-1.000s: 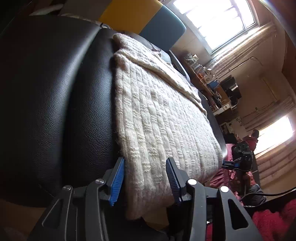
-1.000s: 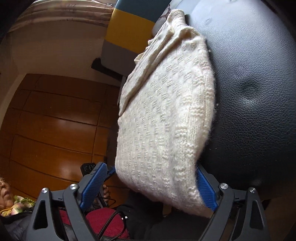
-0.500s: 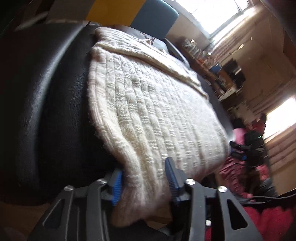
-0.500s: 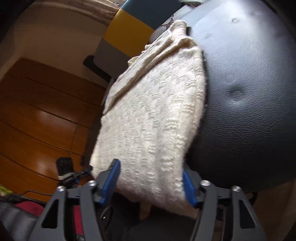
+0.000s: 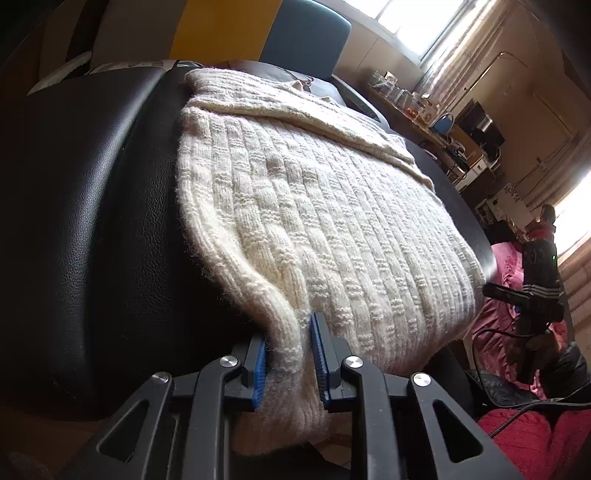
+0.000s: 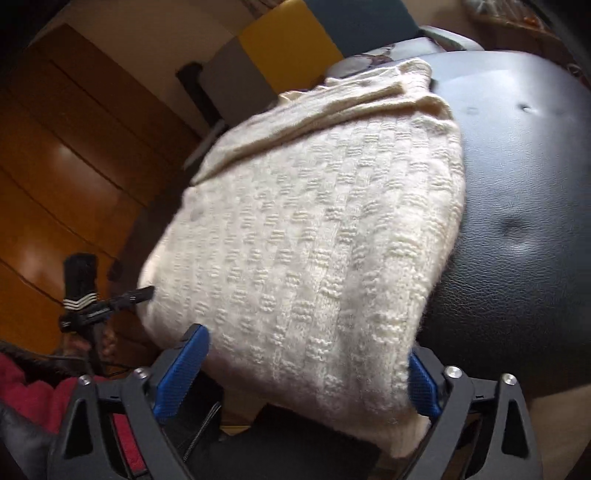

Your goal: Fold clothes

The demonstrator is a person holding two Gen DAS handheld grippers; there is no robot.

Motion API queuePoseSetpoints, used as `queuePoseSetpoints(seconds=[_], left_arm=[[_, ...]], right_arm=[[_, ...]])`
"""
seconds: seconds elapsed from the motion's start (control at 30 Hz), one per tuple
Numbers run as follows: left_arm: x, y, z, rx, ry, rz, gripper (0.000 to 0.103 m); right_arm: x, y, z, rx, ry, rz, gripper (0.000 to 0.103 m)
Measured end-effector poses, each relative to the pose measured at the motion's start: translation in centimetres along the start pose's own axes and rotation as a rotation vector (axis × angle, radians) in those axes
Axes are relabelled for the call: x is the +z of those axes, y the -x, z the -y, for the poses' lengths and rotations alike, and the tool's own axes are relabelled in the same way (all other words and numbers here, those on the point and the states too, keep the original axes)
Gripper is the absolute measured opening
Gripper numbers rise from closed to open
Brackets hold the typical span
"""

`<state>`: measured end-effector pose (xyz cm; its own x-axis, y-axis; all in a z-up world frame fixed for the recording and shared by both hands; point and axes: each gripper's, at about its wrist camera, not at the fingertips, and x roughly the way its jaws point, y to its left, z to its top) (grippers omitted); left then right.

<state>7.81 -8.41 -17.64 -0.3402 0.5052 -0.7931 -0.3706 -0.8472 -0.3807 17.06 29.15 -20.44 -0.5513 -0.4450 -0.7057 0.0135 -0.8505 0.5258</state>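
Observation:
A cream knitted sweater (image 5: 332, 221) lies folded on a black leather seat (image 5: 92, 221), its near end hanging over the front edge. My left gripper (image 5: 288, 332) is shut on the sweater's near left edge, and the knit is bunched into a ridge between the blue pads. In the right wrist view the sweater (image 6: 314, 240) spreads across the seat (image 6: 517, 240). My right gripper (image 6: 306, 354) straddles its near end, jaws opening. The left pad stands clear of the cloth. The right pad is partly hidden behind the sweater's edge.
Yellow and teal cushions (image 5: 258, 33) stand behind the seat. A cluttered desk (image 5: 424, 107) lines the far wall under windows. A black striped device (image 5: 532, 295) with a cable sits off the seat's side above red and pink fabric (image 5: 535, 435). Wood panelling (image 6: 55, 166) fills the left.
The left jaws closed from wide apart onto the sweater's edge and pinched it into a ridge. The right jaws narrowed on the sweater's end, then spread again, and that view rolled.

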Motion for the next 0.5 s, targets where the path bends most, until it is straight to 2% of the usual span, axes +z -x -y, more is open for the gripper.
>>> queuePoseSetpoints(seconds=[0.03, 0.07, 0.1, 0.17, 0.23, 0.33, 0.43, 0.5], left_arm=[[0.1, 0.0, 0.2, 0.018, -0.002, -0.006, 0.021], [0.2, 0.0, 0.4, 0.035, -0.005, -0.011, 0.017], [0.1, 0.0, 0.6, 0.048, -0.015, -0.006, 0.013], [0.1, 0.0, 1.0, 0.075, -0.033, 0.004, 0.011], [-0.1, 0.3, 1.1, 0.083, -0.037, 0.016, 0.010], [-0.1, 1.0, -0.2, -0.007, 0.018, 0.017, 0.008], [-0.2, 2.1, -1.9, -0.141, 0.084, 0.043, 0.008], [-0.3, 3.3, -2.2, -0.198, 0.078, 0.058, 0.008]], right_arm=[[-0.1, 0.2, 0.3, -0.031, -0.012, -0.001, 0.069], [-0.2, 0.4, 0.7, -0.062, -0.024, -0.002, 0.045], [-0.3, 0.6, 1.0, -0.093, -0.036, -0.003, 0.011], [-0.5, 1.1, 1.6, -0.153, -0.058, -0.004, 0.012], [-0.7, 1.1, 1.3, -0.176, -0.042, 0.002, 0.012], [-0.6, 1.0, 0.4, -0.116, -0.024, -0.002, 0.012], [-0.3, 0.4, -0.2, -0.056, -0.017, -0.013, 0.012], [-0.1, 0.3, 0.0, -0.015, -0.045, -0.005, 0.012]])
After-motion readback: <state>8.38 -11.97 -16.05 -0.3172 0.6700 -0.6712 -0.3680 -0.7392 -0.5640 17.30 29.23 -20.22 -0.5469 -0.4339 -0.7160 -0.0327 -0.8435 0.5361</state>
